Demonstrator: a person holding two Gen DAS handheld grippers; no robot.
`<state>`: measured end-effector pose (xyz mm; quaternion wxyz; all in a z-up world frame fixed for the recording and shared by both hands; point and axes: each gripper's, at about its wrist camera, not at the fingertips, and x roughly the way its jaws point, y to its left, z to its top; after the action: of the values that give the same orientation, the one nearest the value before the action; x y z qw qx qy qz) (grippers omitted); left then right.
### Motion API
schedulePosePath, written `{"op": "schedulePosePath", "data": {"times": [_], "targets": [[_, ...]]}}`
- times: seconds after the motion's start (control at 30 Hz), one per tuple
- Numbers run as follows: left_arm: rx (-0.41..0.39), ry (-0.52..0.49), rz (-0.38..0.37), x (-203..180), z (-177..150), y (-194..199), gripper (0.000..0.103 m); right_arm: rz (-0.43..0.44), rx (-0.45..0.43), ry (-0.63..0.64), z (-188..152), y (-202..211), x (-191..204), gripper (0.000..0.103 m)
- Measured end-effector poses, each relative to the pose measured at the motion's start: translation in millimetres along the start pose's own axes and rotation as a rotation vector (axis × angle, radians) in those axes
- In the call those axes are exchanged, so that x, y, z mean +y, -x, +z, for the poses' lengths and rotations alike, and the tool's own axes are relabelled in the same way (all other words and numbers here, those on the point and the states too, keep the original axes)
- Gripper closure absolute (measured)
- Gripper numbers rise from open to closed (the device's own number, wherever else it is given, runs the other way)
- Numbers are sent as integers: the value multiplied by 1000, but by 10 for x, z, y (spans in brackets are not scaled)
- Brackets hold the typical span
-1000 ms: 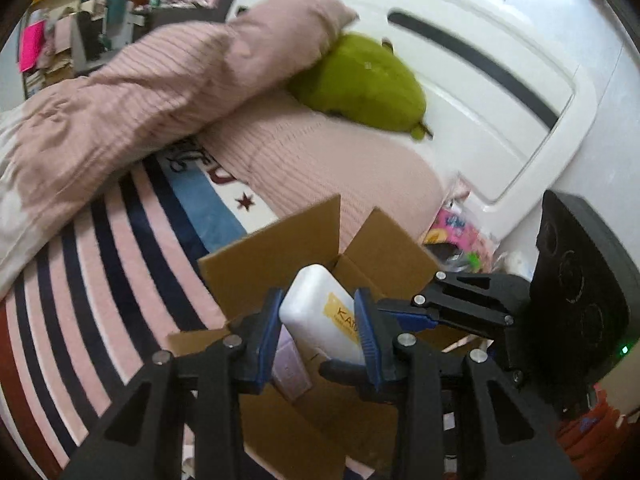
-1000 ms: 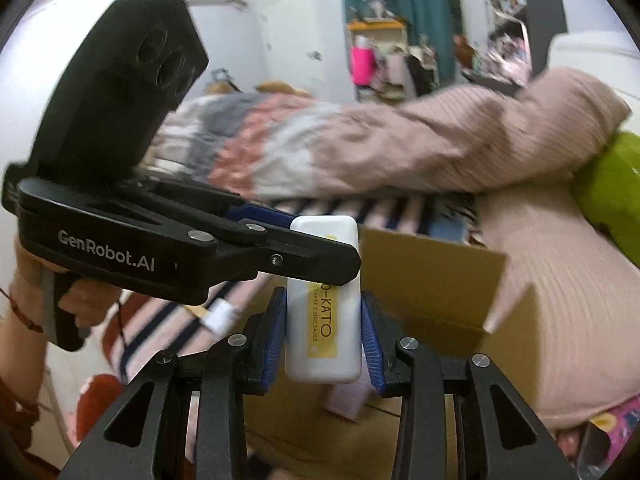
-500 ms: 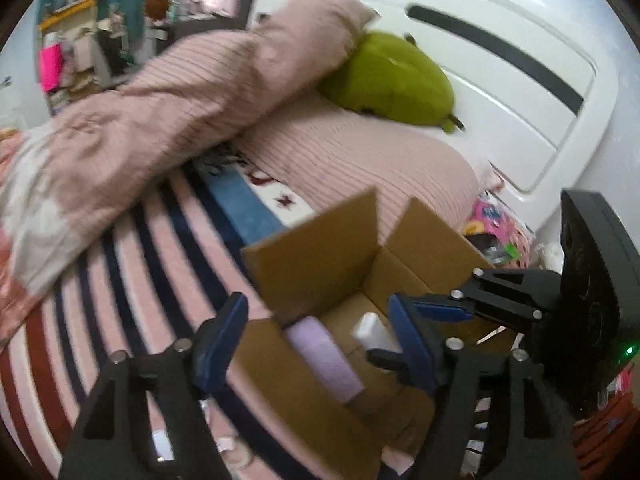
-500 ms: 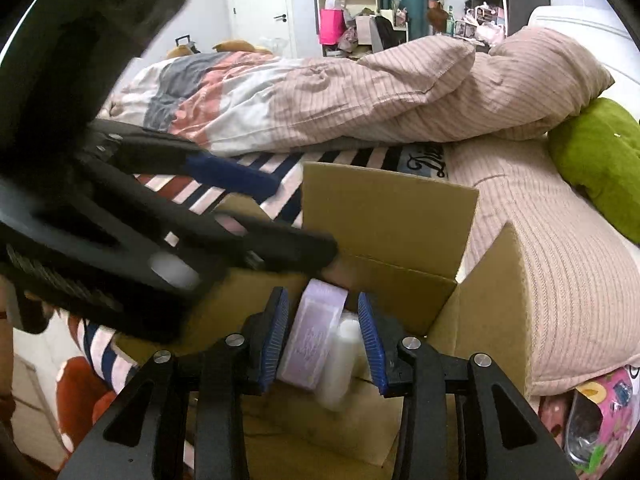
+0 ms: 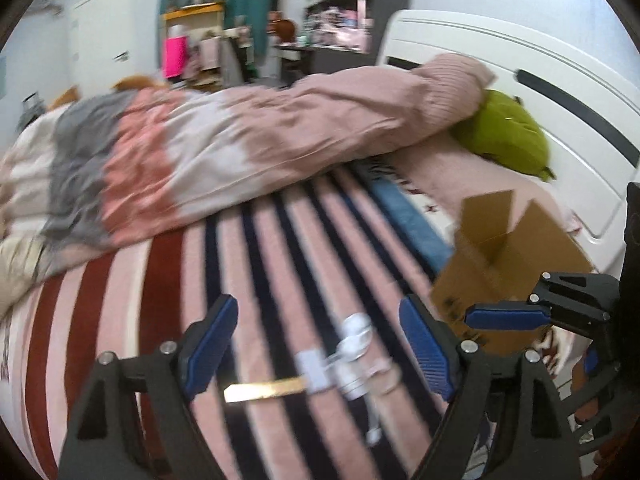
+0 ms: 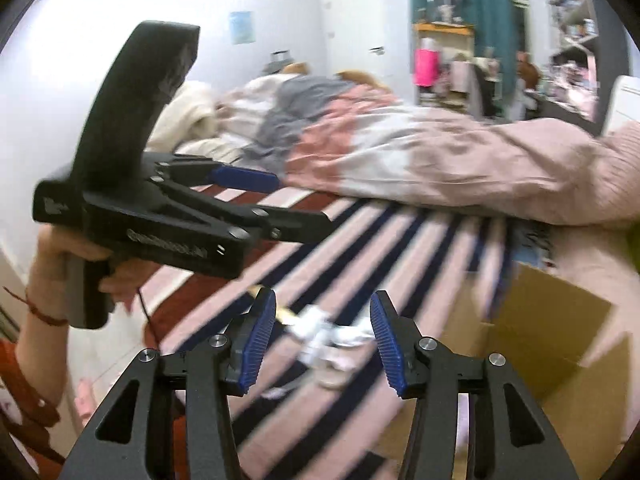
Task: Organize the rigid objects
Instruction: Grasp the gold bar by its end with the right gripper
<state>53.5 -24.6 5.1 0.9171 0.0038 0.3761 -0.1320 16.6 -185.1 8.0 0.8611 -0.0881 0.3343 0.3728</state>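
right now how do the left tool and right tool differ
The left tool has its jaws spread wider than the right tool.
The left tool frames the small white items and a gold strip on the striped blanket; the right tool sits next to the cardboard box.
Both are open and empty, with blue pads.

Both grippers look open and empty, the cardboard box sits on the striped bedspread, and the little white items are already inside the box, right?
Not quite: the left wrist view shows the small white items lying on the striped bedspread, outside the cardboard box.
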Motion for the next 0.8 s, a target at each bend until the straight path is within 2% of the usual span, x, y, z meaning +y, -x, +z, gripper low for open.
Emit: {"op": "schedulePosePath", "data": {"times": [0.13, 0.27, 0.47, 0.7, 0.77, 0.8], "targets": [[17, 70, 39, 379, -377, -54, 22, 69, 84, 12, -90, -501, 252, 58], [32, 127, 39, 655, -686, -153, 23, 120, 165, -4, -253, -1034, 290, 58], [43, 183, 67, 889, -964, -246, 23, 123, 230, 25, -371, -1688, 247, 58], [49, 238, 86, 1103, -1121, -240, 23, 120, 308, 157, -310, -2269, 276, 58], [49, 244, 84, 1123, -1134, -228, 23, 149, 331, 154, -305, -2325, 286, 64], [48, 245, 83, 1126, -1140, -216, 22, 184, 344, 146, -307, -2304, 303, 74]]}}
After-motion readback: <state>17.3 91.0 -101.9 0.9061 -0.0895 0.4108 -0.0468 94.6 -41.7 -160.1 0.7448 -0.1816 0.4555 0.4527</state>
